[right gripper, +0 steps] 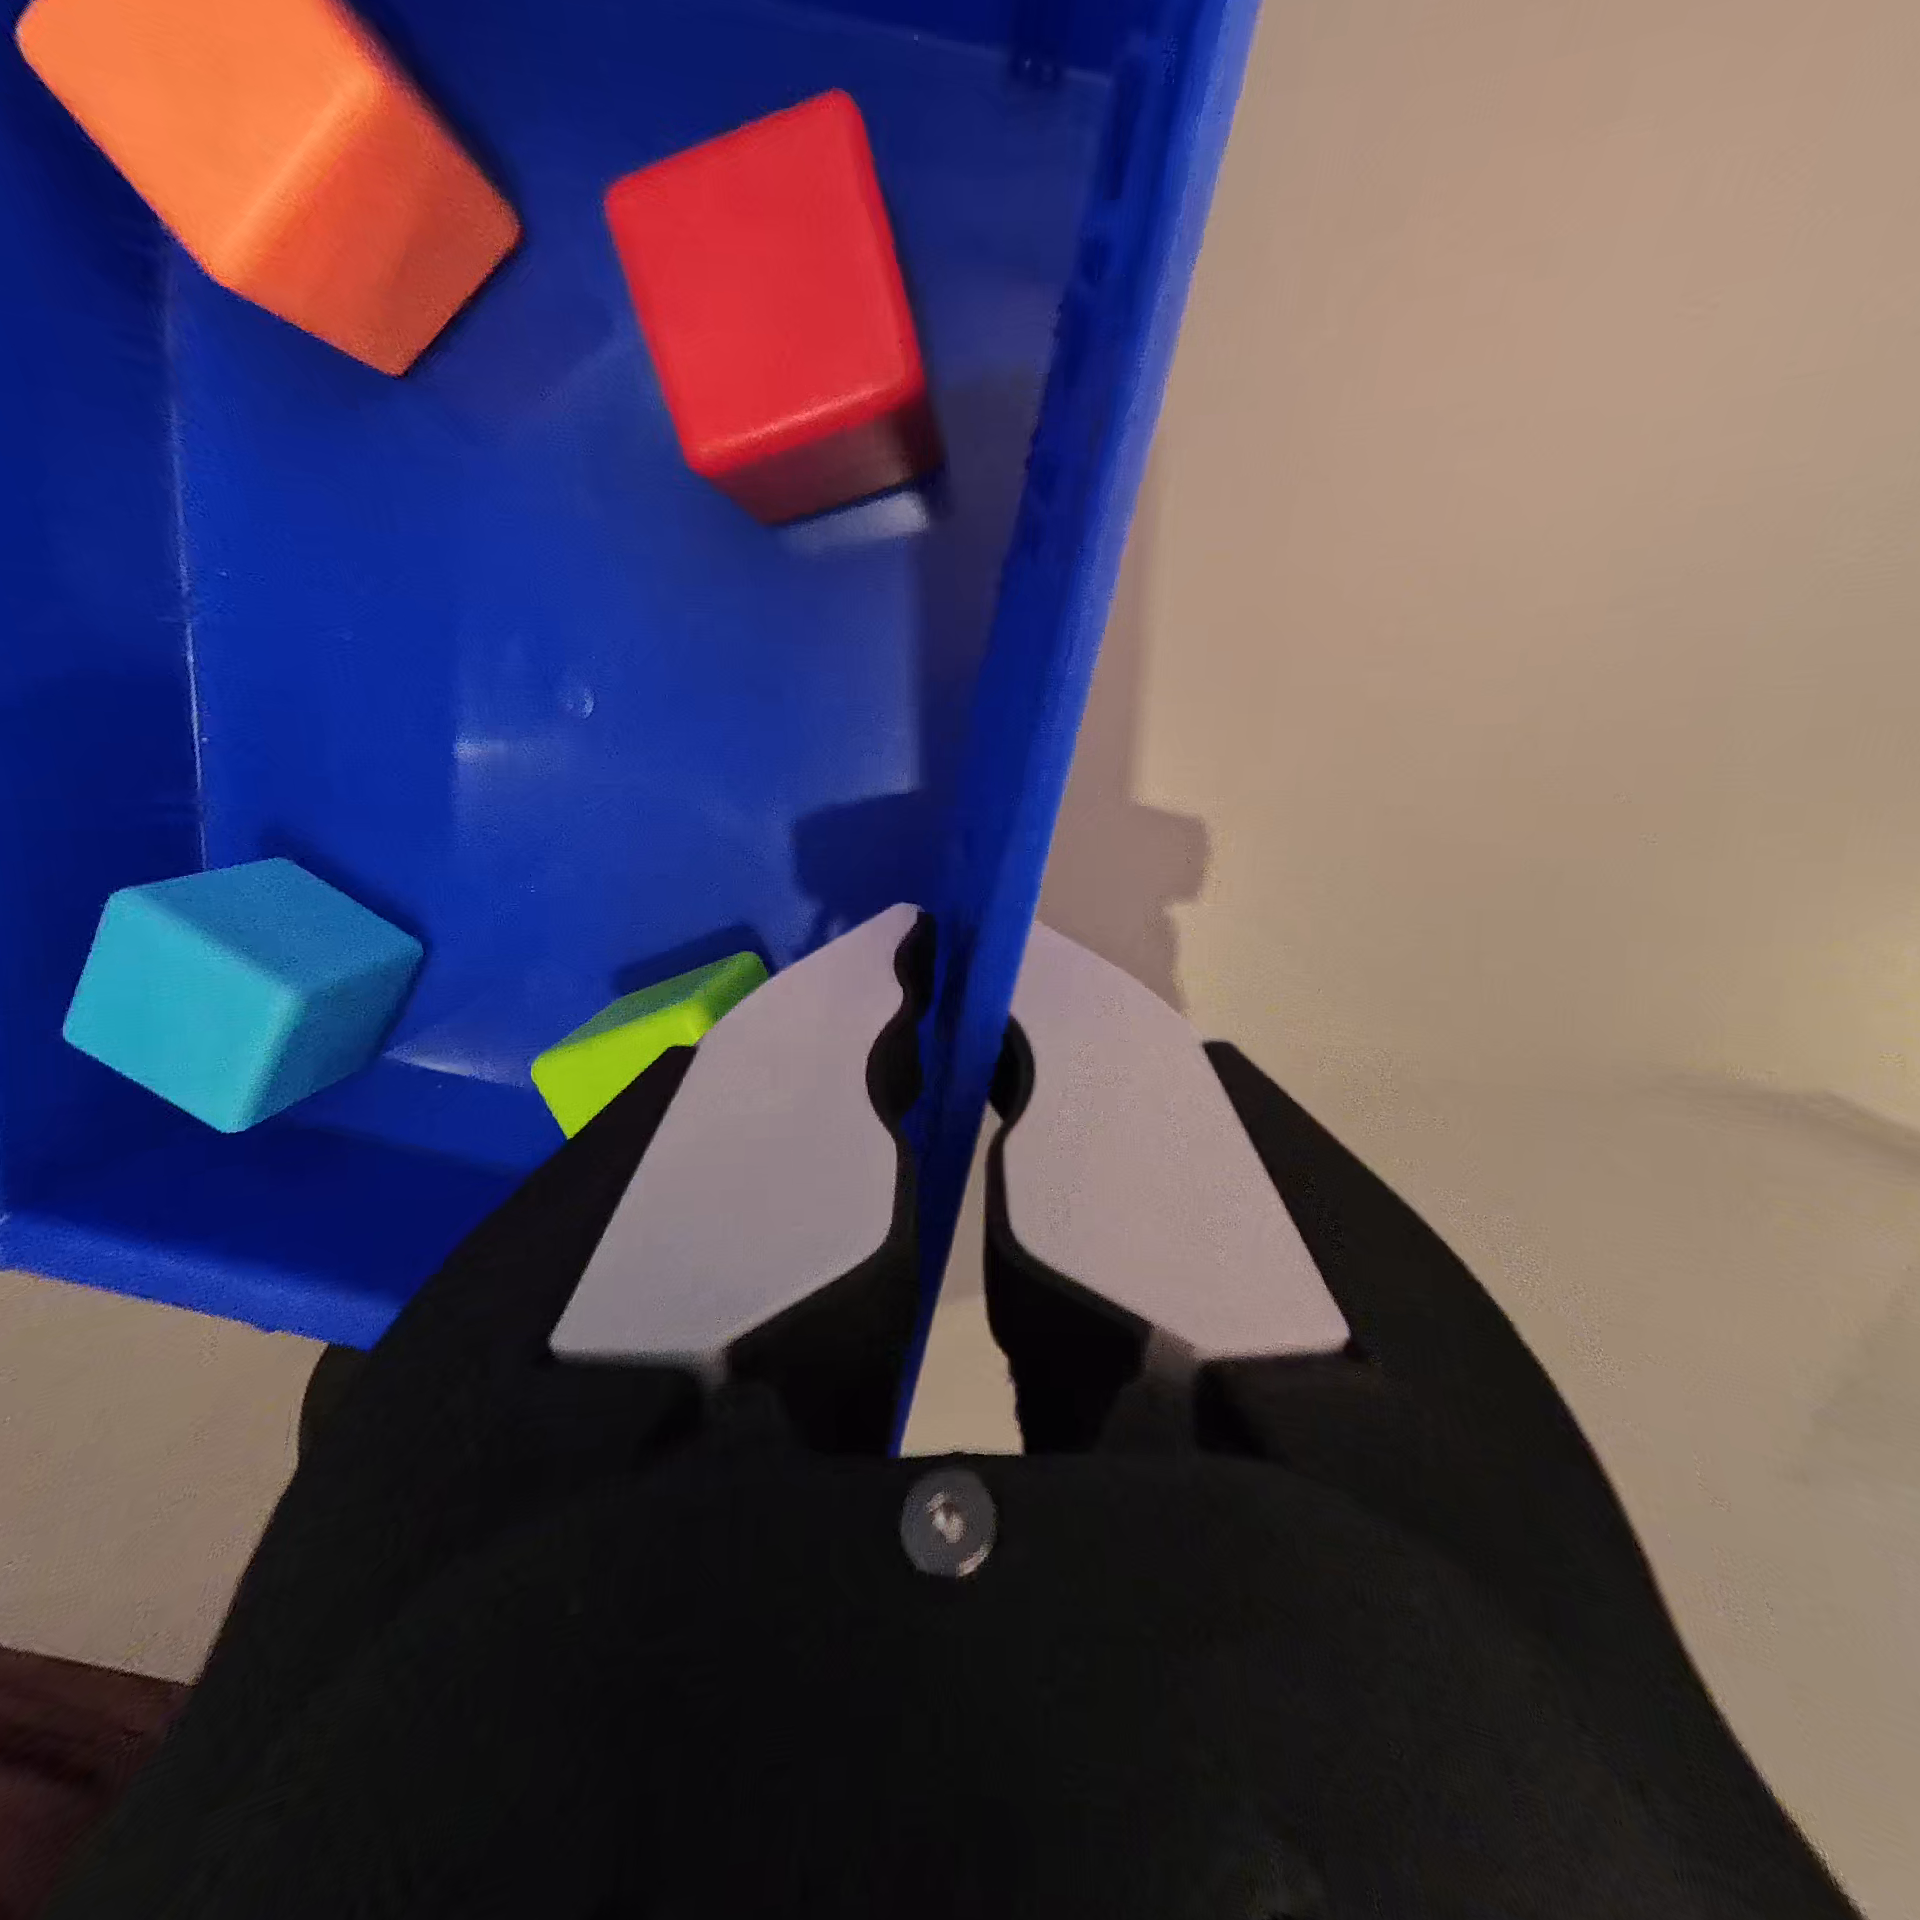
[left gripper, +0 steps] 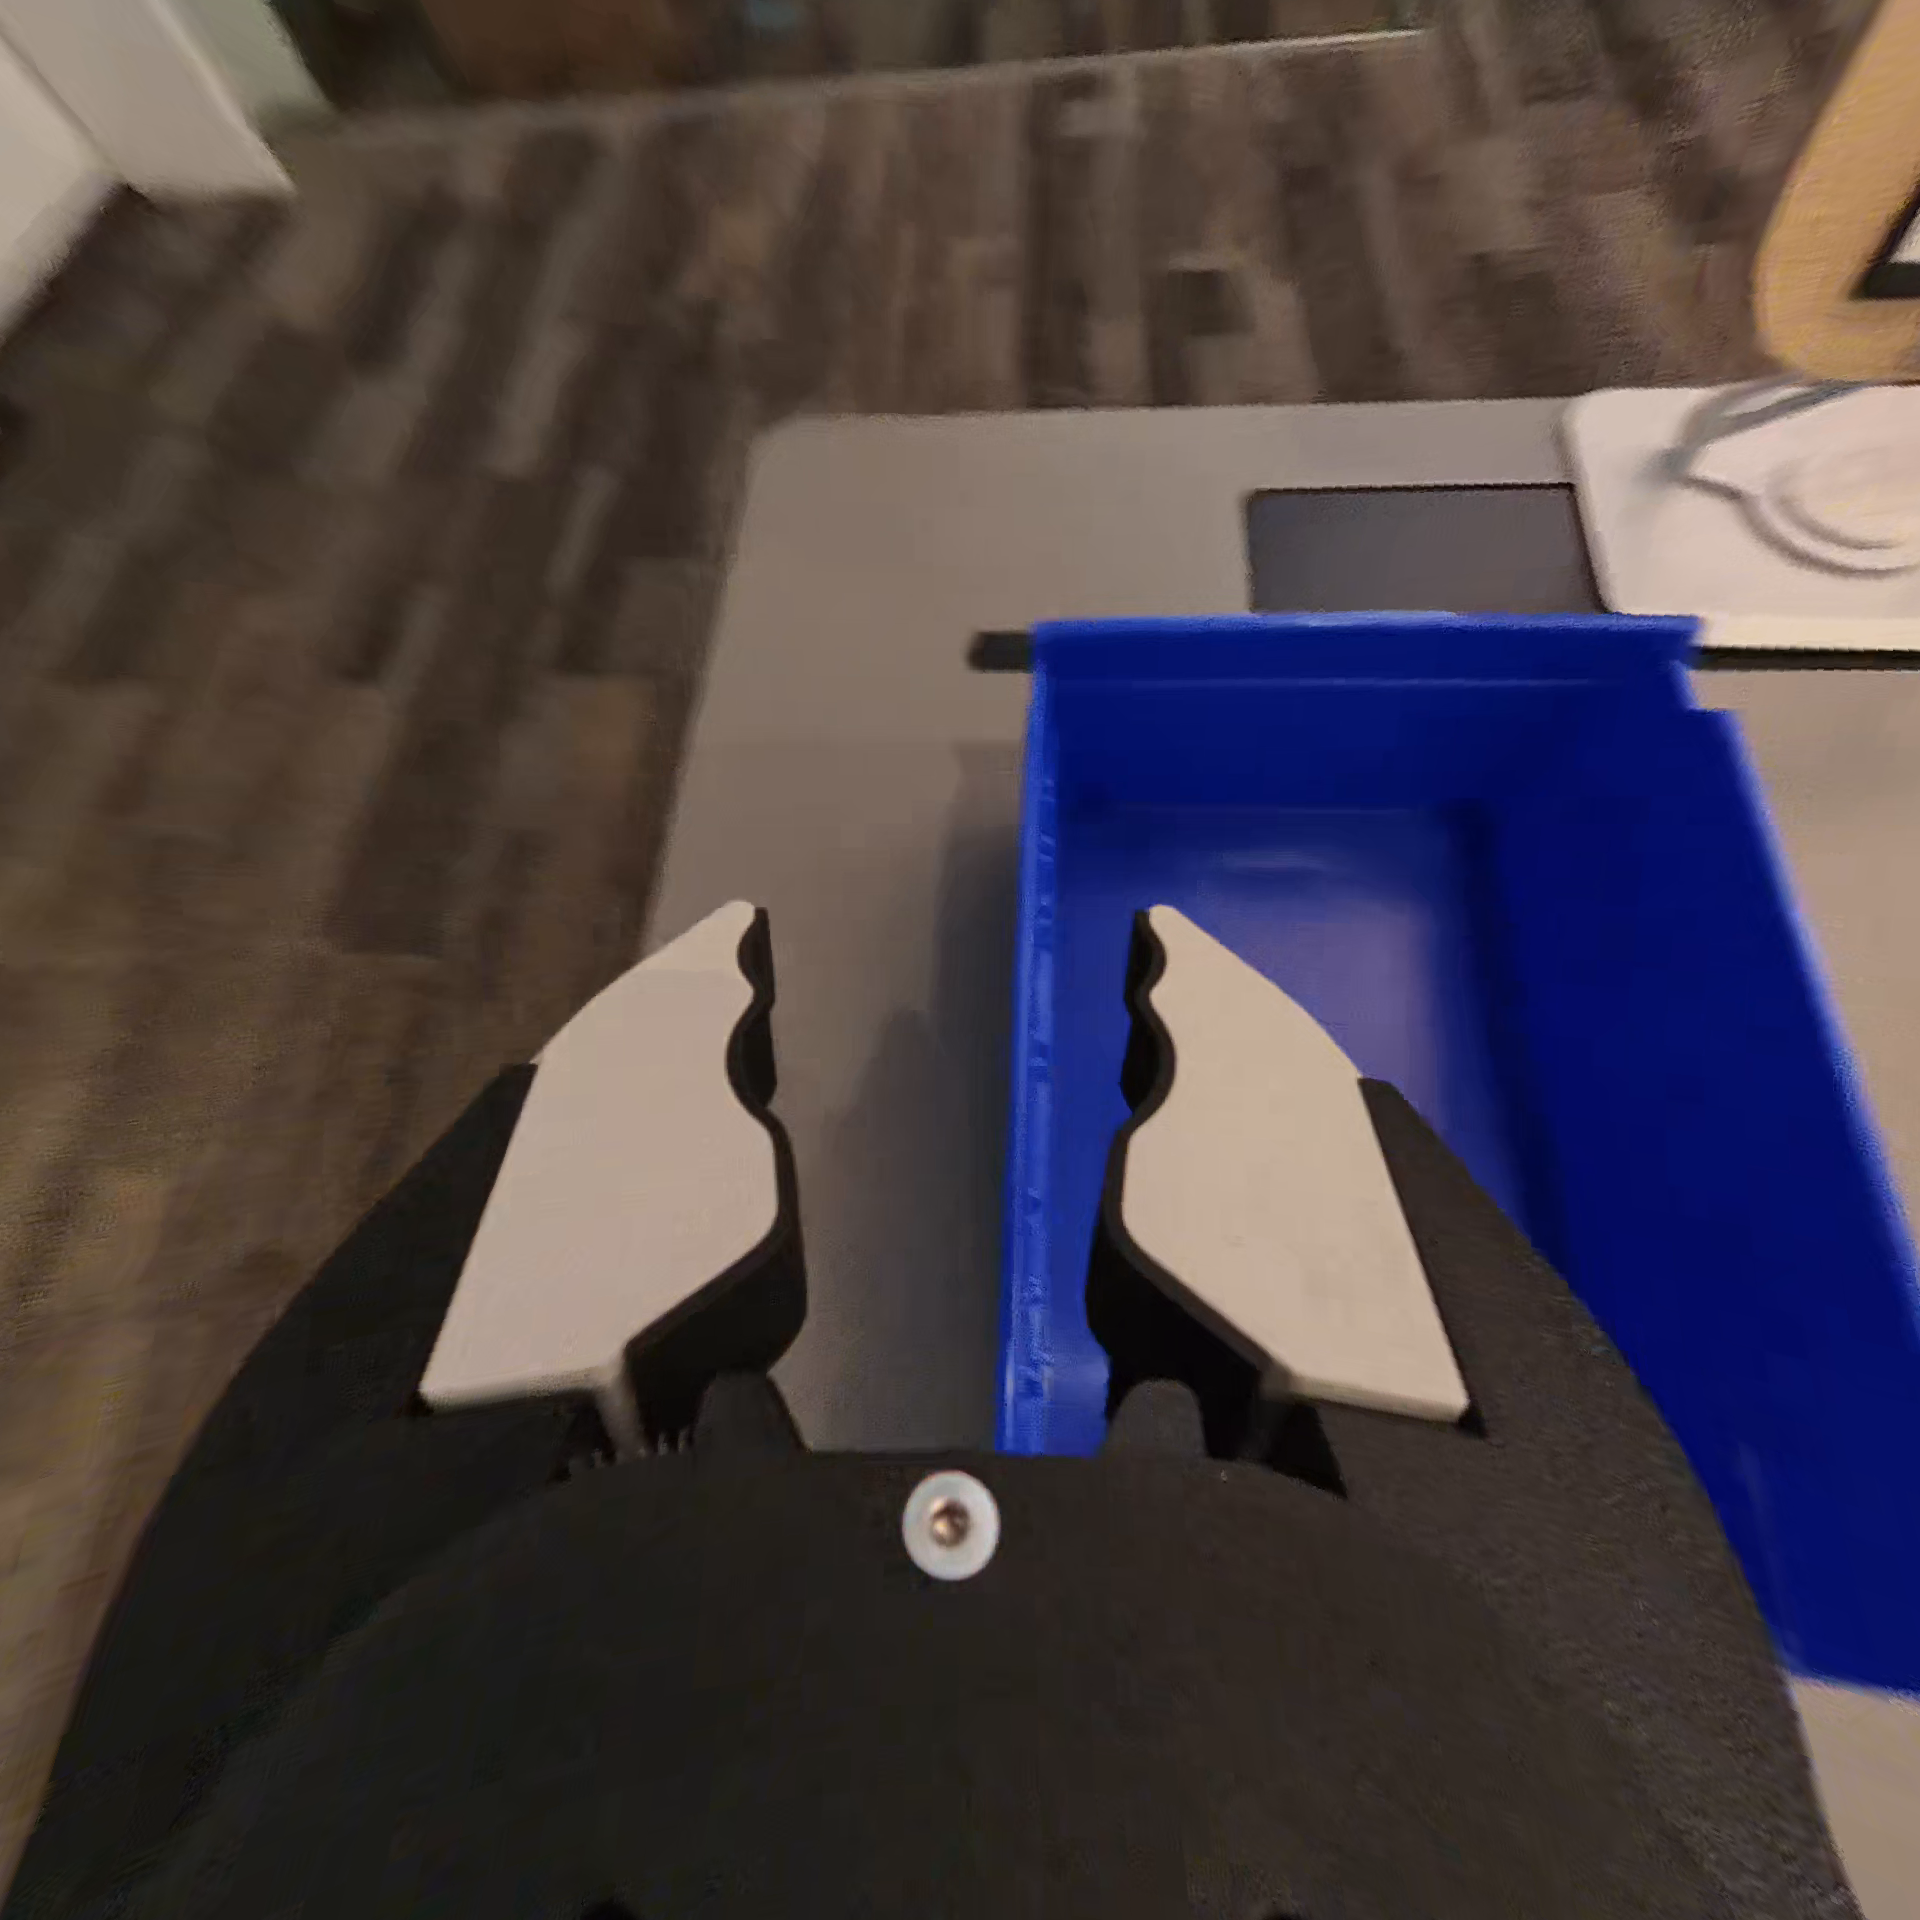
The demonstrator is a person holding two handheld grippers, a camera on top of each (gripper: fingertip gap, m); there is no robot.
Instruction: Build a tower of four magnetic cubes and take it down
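Inside the blue bin (right gripper: 582,644), left of my right gripper (right gripper: 956,935), lay the orange cube (right gripper: 270,177), red cube (right gripper: 764,291), teal cube (right gripper: 239,987) and green cube (right gripper: 644,1029); its jaws pinched the bin's side wall. My left gripper (left gripper: 951,920) hung wide open, empty, astride the opposite wall.

My right gripper (right gripper: 951,925), black with pale grey fingers (right gripper: 748,1143), meets a deep blue bin (right gripper: 1081,520) holding an orange cube (right gripper: 270,177) at eleven o'clock, red cube (right gripper: 769,291), turquoise cube (right gripper: 239,987) and lime-green cube (right gripper: 634,1029).
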